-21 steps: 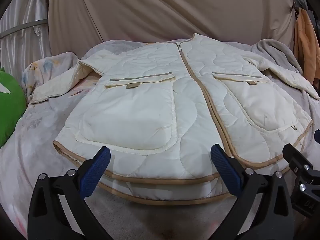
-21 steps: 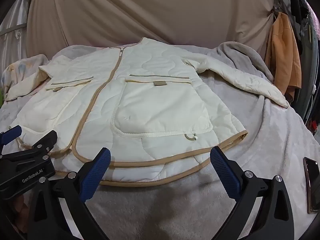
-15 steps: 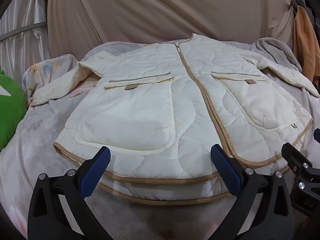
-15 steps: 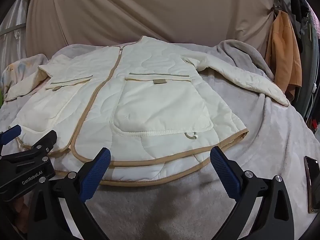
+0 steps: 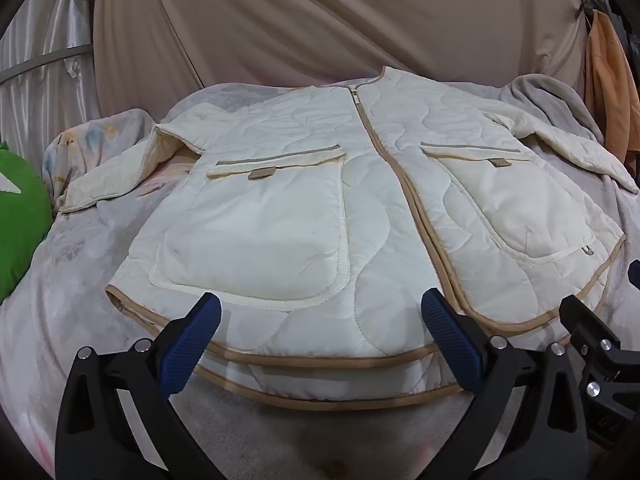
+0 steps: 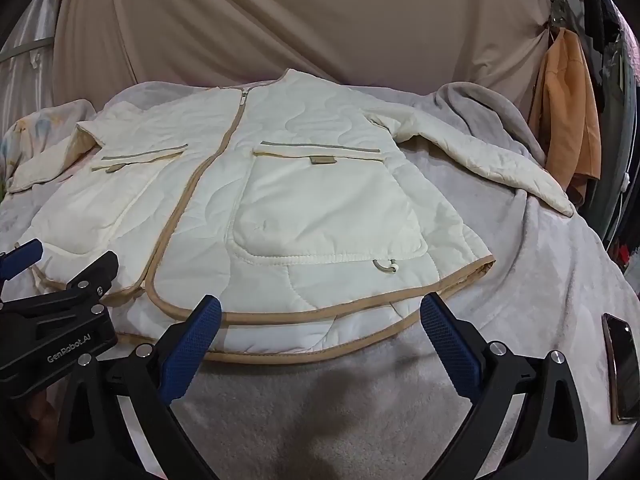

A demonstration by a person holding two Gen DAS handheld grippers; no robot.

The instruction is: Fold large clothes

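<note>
A cream quilted jacket with tan trim lies flat and zipped, front up, on a grey blanket, collar away from me, both sleeves spread outward. My left gripper hovers open just before the hem, left of the zipper. My right gripper hovers open before the hem below the right pocket. Nothing sits between either pair of blue pads. The right gripper's body shows at the left wrist view's right edge, and the left gripper's body shows at the right wrist view's left edge.
The grey blanket covers the bed. A phone lies on it at the near right. A green cushion sits at the left. Beige drapes hang behind, and an orange garment hangs at the far right.
Both views have shifted slightly, with the jacket sitting a little lower in the frames. Both grippers stay open and the jacket has not moved.
</note>
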